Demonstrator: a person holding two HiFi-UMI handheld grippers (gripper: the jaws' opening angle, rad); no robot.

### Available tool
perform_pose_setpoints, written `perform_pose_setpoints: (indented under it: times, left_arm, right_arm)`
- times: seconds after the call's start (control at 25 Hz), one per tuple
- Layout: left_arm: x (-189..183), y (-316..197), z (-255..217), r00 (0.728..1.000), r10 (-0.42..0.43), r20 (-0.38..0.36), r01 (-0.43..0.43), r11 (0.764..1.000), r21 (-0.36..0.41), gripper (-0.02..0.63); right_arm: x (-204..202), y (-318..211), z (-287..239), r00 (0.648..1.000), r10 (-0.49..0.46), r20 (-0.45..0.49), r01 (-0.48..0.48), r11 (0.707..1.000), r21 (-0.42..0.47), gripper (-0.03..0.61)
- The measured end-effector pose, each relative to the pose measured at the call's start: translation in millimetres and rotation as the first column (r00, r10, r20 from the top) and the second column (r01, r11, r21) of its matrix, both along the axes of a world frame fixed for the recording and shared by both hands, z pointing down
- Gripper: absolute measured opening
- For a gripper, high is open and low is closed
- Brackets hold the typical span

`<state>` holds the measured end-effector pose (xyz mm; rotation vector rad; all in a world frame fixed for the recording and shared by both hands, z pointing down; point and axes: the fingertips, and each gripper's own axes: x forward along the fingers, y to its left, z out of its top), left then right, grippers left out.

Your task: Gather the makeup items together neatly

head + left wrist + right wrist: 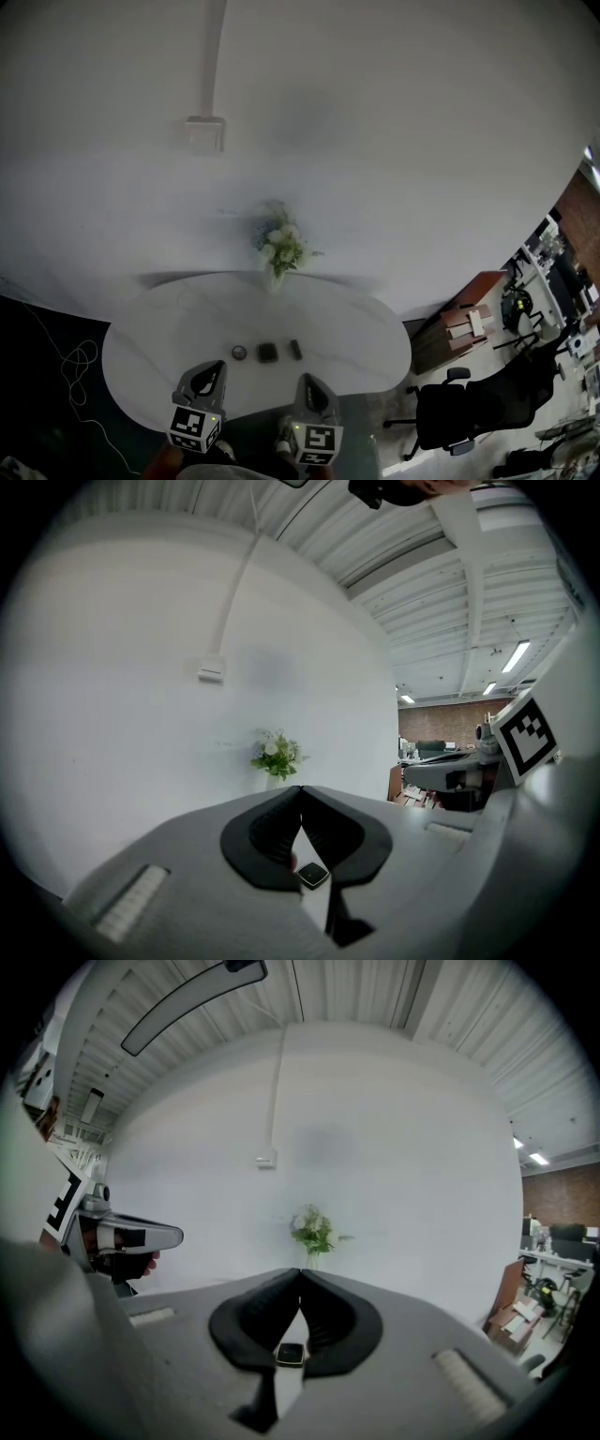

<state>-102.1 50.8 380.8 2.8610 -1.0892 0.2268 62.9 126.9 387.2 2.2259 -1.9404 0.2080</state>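
Three small dark makeup items lie in a row near the white table's (159,328) front edge: a round compact (240,352), a square compact (267,352) and a narrow case (294,349). Just in front of them, my left gripper (214,367) and right gripper (307,380) hover side by side, apart from the items. In the left gripper view the left gripper (300,789) is shut, tips touching, holding nothing; the square compact (313,875) shows through the gap below. The right gripper (300,1272) is likewise shut and empty, with the narrow case (291,1354) showing below its tips.
A vase of white flowers (279,248) stands at the table's far edge against the wall. A black office chair (459,412) and a brown cabinet (464,323) are to the right. A white cable (80,361) lies on the dark floor at left.
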Motion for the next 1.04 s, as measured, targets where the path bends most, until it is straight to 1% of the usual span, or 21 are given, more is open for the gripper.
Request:
perform_pose_setpoints:
  times: [0.16, 0.28, 0.56, 1.04]
  left_arm:
    - [1.2, -0.6, 0.0, 1.0, -0.001, 0.002, 0.001, 1.0, -0.001, 0.011]
    - [2.5, -1.1, 2.0, 1.0, 0.002, 0.005, -0.002, 1.0, -0.003, 0.011]
    - [3.0, -4.0, 5.4, 1.0, 0.003, 0.008, -0.003, 1.0, -0.009, 0.011]
    - [5.5, -7.6, 3.7, 1.0, 0.009, 0.008, -0.009, 1.0, -0.011, 0.011]
  right_arm:
    - [2.6, -1.6, 2.1, 1.0, -0.005, 0.005, 0.005, 1.0, -0.005, 0.005]
    - [6.0, 0.2, 13.2, 1.0, 0.001, 0.011, -0.001, 1.0, -0.026, 0.005]
    - [6.0, -4.4, 7.2, 1.0, -0.001, 0.001, 0.001, 1.0, -0.007, 0.005]
    - [8.4, -10.6, 1.1, 1.0, 0.001, -0.003, -0.001, 1.0, -0.005, 0.005]
